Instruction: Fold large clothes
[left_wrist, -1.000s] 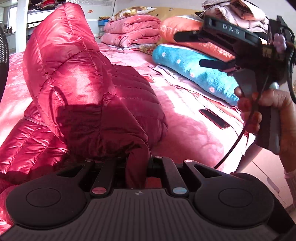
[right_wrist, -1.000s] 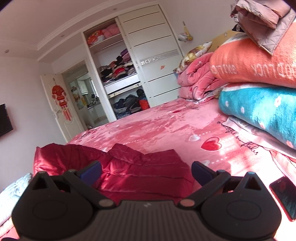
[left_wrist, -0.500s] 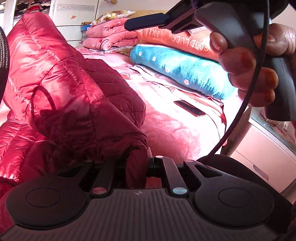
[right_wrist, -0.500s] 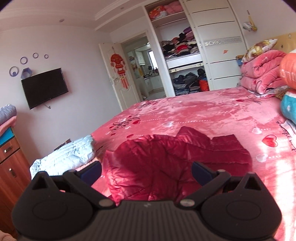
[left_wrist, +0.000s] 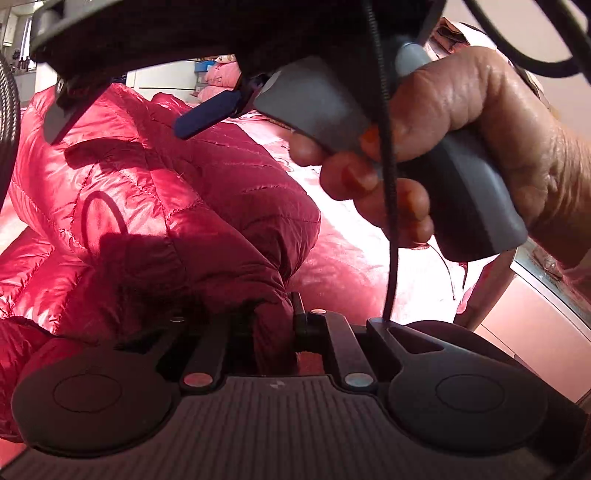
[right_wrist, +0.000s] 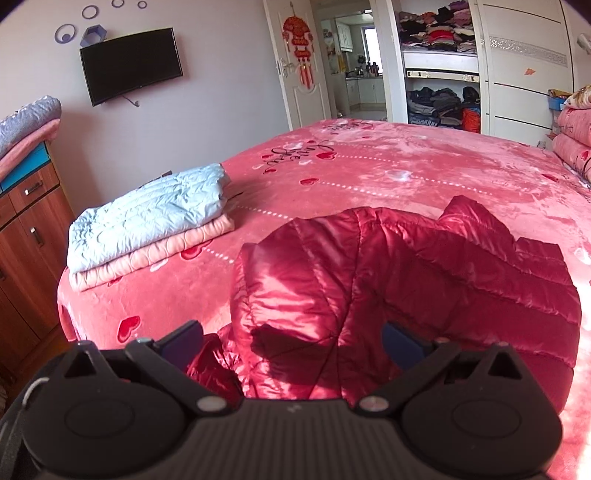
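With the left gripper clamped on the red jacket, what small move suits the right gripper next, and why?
Probably lower the open right gripper onto the red down jacket and close: its pads straddle a raised fold without pressing it, while the left gripper already pinches an edge.

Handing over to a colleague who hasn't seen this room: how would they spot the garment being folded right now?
Start at the big pink bed with red hearts. On its near edge, right of the folded stack with a pale blue quilted piece, lies a glossy red puffer jacket. It is the only shiny, stitched-channel red garment, and unfolded.
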